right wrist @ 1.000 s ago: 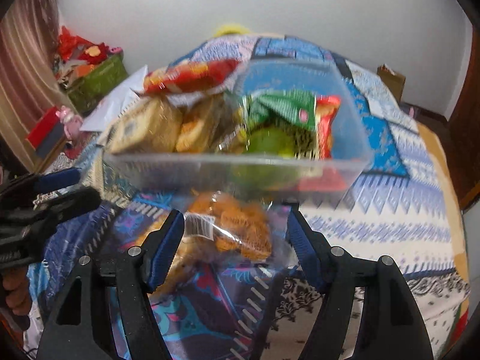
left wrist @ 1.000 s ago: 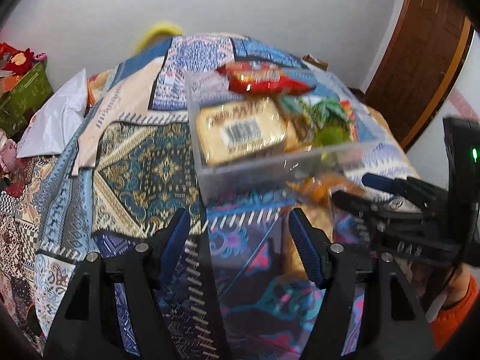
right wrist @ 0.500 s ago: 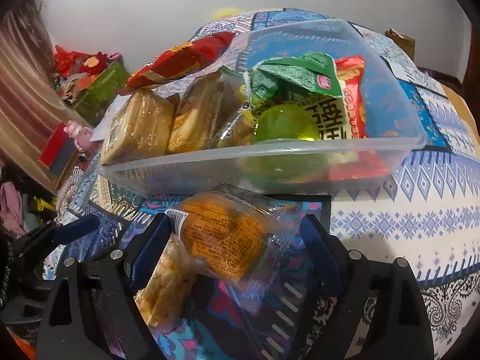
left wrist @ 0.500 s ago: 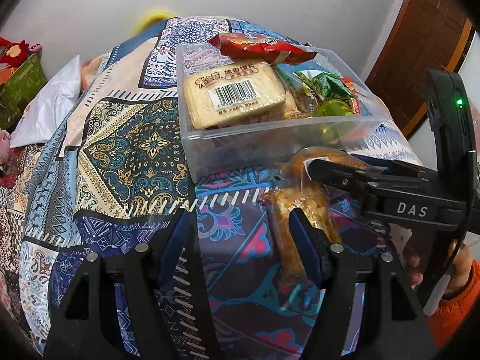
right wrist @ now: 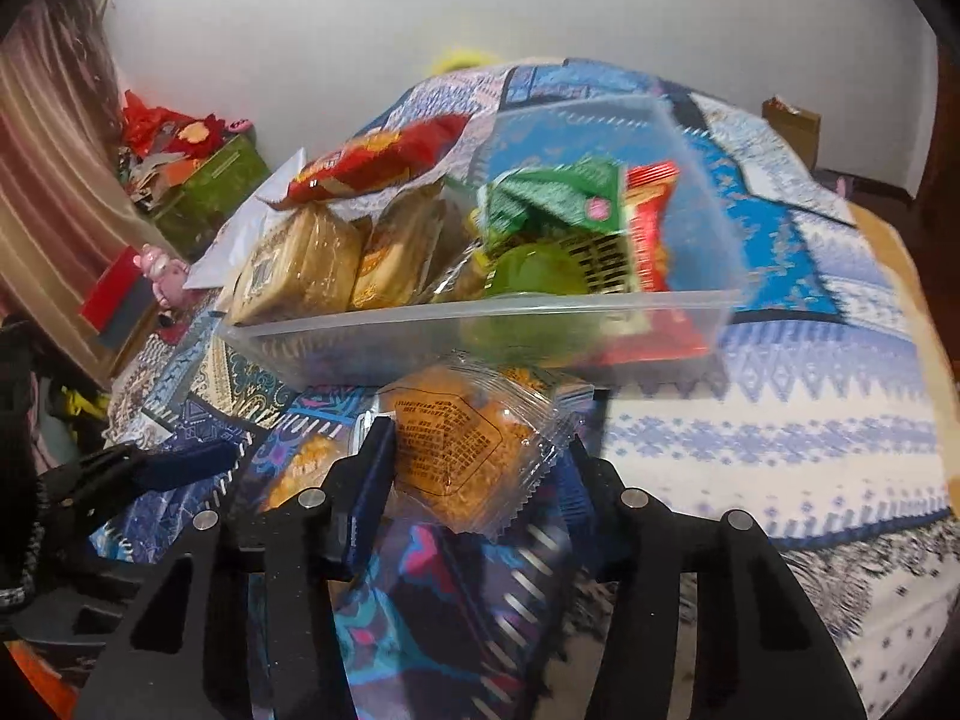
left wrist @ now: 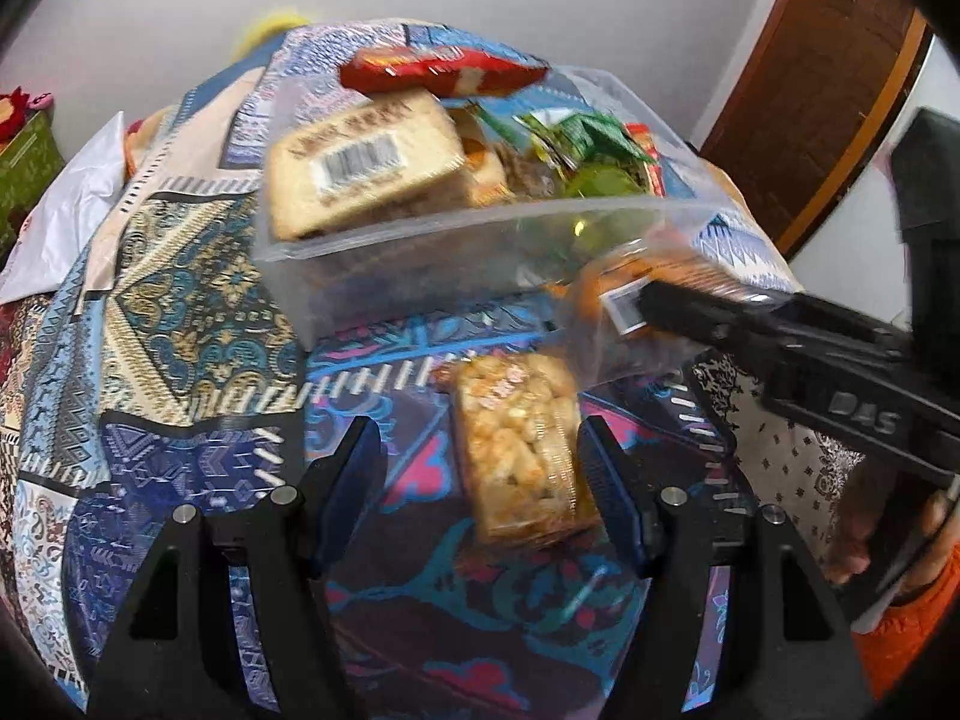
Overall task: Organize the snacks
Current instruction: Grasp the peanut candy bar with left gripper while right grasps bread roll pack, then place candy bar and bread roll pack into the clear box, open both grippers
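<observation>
A clear plastic box point(left wrist: 420, 258) point(right wrist: 540, 324) full of snack packets sits on the patterned bedspread. My right gripper point(right wrist: 474, 450) is shut on an orange snack packet point(right wrist: 462, 444) in clear wrap, held just in front of the box; it also shows in the left wrist view point(left wrist: 654, 276). My left gripper point(left wrist: 480, 468) is open and empty. A second pale orange snack packet point(left wrist: 522, 450) lies flat on the bedspread between its fingers, nearer the right one.
A red packet point(left wrist: 444, 69) rests on top of the box's contents. A white bag point(left wrist: 72, 204) lies at the left. A green box with red items point(right wrist: 210, 174) stands by the wall. A brown door point(left wrist: 828, 84) is at the right.
My right gripper has closed on the orange packet and lifted it off the bedspread. My left gripper has moved forward, so the second packet lies between its fingers.
</observation>
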